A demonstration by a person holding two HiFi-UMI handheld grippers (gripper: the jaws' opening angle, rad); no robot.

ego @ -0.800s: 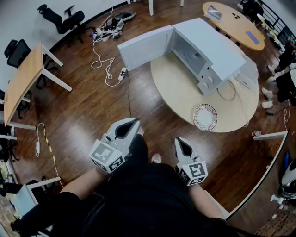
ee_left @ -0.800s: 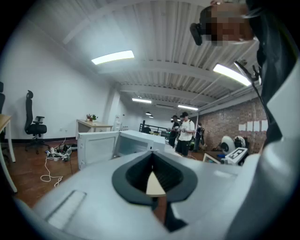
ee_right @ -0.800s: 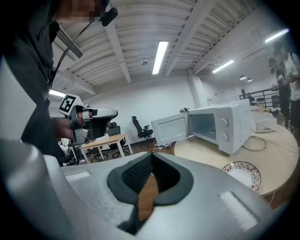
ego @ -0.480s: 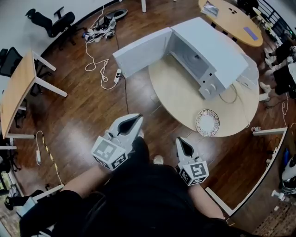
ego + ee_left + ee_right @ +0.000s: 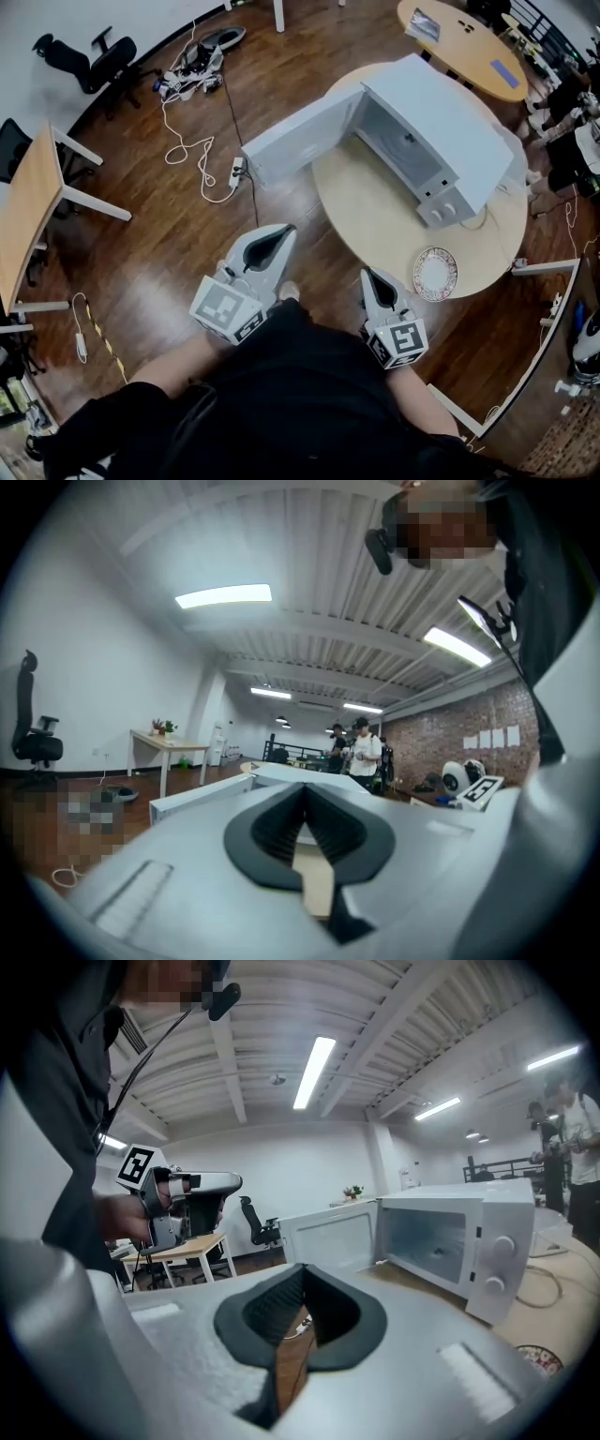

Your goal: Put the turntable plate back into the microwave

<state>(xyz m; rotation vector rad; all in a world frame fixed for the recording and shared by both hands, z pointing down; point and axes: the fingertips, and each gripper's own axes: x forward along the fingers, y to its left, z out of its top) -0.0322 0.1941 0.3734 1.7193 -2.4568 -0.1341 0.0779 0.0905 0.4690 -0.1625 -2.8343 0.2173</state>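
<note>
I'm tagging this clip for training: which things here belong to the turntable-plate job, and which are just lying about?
Job: microwave, door open; turntable plate on the round table; left gripper and right gripper, both shut, empty.
Lying about: floor cables; office chair; wooden desk; oval table.

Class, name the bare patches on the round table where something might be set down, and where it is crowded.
Bare: the wide stretch of table in front of the microwave's open mouth, between its door and the plate. Crowded: the right edge, plate near the knobs.
</note>
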